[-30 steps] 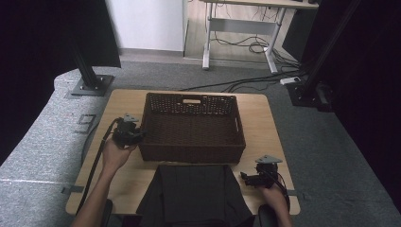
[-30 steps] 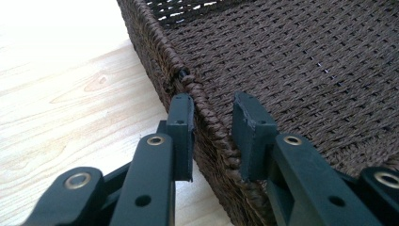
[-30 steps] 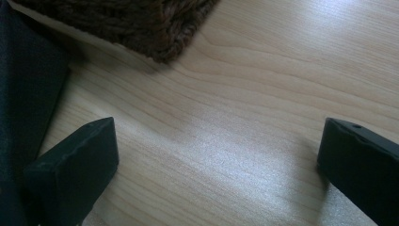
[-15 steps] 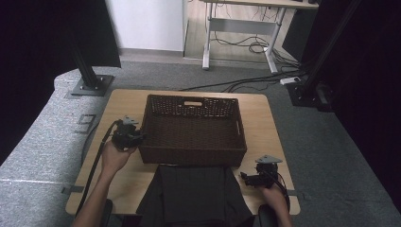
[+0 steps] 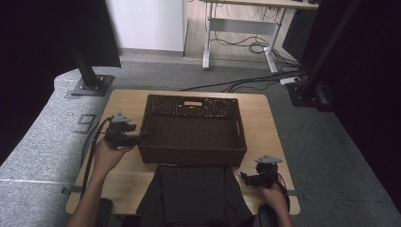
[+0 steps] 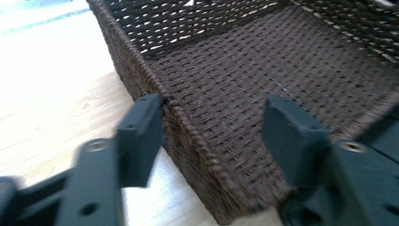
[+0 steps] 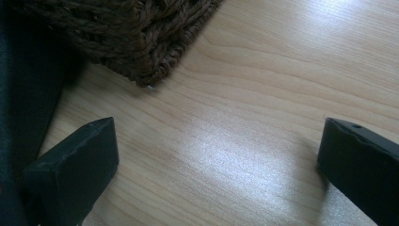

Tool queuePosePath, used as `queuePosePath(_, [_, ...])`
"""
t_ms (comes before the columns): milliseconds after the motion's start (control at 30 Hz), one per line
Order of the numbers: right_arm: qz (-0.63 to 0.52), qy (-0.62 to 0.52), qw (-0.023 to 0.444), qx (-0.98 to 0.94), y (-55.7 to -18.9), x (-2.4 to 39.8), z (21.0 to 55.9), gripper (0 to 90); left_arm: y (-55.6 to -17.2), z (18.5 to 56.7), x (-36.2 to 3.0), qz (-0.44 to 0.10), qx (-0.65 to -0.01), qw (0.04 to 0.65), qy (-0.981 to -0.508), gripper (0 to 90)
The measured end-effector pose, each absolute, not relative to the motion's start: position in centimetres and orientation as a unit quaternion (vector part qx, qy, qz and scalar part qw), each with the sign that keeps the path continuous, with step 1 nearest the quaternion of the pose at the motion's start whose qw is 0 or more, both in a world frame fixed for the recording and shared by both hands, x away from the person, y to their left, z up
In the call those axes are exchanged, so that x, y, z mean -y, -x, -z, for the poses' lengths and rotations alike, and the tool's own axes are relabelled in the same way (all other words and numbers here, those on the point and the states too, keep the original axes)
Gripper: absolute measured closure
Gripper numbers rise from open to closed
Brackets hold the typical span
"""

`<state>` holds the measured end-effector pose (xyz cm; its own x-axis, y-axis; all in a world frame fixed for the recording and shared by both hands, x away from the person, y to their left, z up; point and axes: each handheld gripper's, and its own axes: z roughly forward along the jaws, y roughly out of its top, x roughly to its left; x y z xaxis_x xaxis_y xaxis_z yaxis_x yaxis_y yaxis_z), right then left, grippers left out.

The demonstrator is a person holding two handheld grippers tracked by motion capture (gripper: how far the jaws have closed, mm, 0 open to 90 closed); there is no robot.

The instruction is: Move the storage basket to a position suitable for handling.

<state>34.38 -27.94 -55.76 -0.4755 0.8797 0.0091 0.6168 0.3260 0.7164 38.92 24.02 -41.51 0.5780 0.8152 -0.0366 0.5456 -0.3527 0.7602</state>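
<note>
The left gripper (image 5: 137,137) has reached the basket (image 5: 189,151) wall, jaws astride.

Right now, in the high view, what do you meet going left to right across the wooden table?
Left gripper, jaws open astride the basket's left wall → dark brown woven rectangular basket → right gripper, jaws open above bare light wooden table.
</note>
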Motion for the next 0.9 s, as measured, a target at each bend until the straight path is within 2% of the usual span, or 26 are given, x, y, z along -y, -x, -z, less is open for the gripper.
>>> queuePosePath(233, [-0.336,-0.474,0.195,-0.790,-34.4,27.9,55.8,0.0,-37.1,42.7,-25.4,-0.163,-0.423,0.391,-0.801,23.2])
queuePosePath(300, [-0.336,-0.473,0.195,-0.790,-34.4,27.9,55.8,0.0,-36.5,43.6,-25.9,-0.155,-0.422,0.389,-0.804,15.9])
queuePosePath(600, [-0.336,-0.474,0.195,-0.790,-34.4,27.9,55.8,0.0,-35.4,47.5,-27.8,-0.153,-0.431,0.377,-0.805,12.7])
queuePosePath(900, [-0.336,-0.474,0.195,-0.790,-34.4,27.9,55.8,0.0,-35.3,51.4,-27.1,-0.165,-0.431,0.345,-0.817,1.9])
